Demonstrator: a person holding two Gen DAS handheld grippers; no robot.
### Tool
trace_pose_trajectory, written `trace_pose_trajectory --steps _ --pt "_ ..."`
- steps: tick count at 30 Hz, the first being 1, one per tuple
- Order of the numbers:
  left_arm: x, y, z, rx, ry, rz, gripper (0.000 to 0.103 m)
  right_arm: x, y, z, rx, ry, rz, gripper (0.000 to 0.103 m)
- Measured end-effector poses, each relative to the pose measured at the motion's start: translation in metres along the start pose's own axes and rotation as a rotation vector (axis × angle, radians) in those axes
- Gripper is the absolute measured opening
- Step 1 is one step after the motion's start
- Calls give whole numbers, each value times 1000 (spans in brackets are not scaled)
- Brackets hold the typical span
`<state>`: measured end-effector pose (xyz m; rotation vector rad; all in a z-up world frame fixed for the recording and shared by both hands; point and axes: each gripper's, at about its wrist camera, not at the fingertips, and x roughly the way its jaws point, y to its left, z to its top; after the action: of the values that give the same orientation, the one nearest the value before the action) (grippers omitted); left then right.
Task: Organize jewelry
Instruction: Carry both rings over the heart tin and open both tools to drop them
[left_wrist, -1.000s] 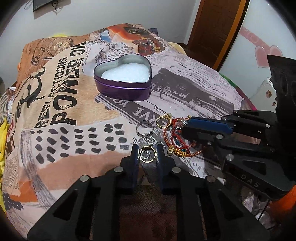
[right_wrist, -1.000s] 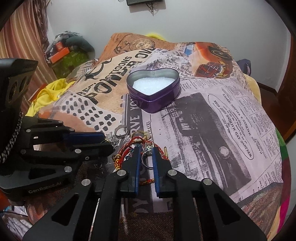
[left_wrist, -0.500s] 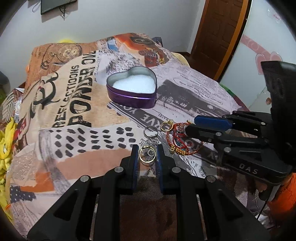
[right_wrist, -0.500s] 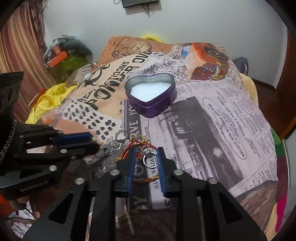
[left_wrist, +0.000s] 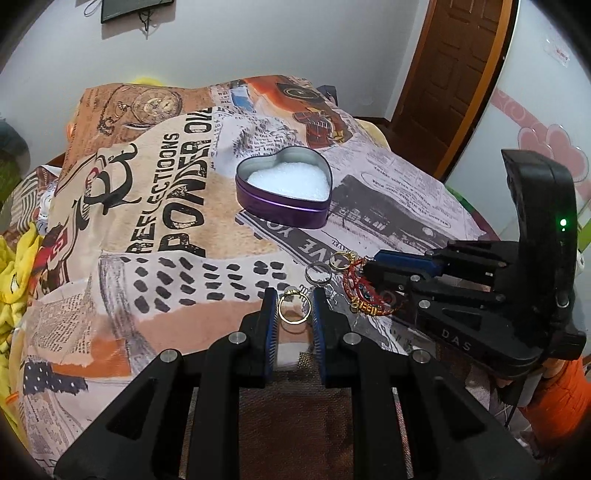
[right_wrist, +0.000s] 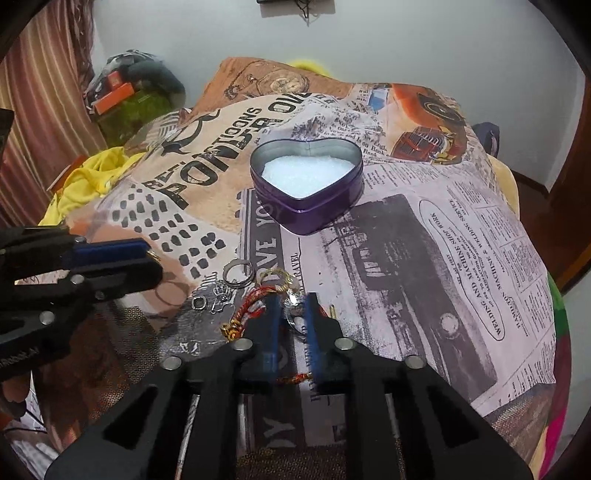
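**Gold ring held; bracelet pile under right tool**

My left gripper (left_wrist: 294, 308) pinches a gold ring (left_wrist: 294, 309) between its pads, raised off the printed cloth (left_wrist: 155, 229). My right gripper (right_wrist: 291, 314) stands over the red bracelet (right_wrist: 255, 304); whether it grips anything, I cannot tell. The purple heart tin (left_wrist: 284, 188) sits at 12 o'clock, well apart.

Two grippers show: the left gripper (left_wrist: 294, 309) and the right gripper (right_wrist: 291, 314). One purple heart-shaped tin (left_wrist: 282, 187) sits on one printed cloth (left_wrist: 155, 229). Jewelry counts: one gold ring (left_wrist: 294, 308) between the left fingers, one silver ring (left_wrist: 317, 274), one gold hoop (left_wrist: 340, 259), one red corded bracelet (left_wrist: 360, 297)
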<state>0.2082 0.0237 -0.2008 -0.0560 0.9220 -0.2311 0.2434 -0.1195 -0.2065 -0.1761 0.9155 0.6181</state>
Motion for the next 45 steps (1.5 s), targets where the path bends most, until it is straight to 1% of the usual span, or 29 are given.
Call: trace_pose_trajectory --steps 6,10,20,27,36,39,45 --pt "-9 -2 5 -4 -24 8 17 -7 0 0 12 -14 -8 10" --pt "-17 -4 9 -5 -50 12 17 -19 2 3 16 -42 -9 10" --pt "-36 -8 29 -5 -127 24 17 -58 4 27 15 -172 -27 10" --pt "-44 -4 46 -10 -180 45 17 -70 3 45 19 -244 -39 10" --pt "-36 10 71 -31 -220 84 17 -73 -1 66 21 -310 -56 11" --pt "-32 14 79 -33 -227 92 17 -68 -5 71 26 -312 -56 11" --pt "-21 14 92 -5 -228 99 17 -56 -12 82 35 -310 -67 11"
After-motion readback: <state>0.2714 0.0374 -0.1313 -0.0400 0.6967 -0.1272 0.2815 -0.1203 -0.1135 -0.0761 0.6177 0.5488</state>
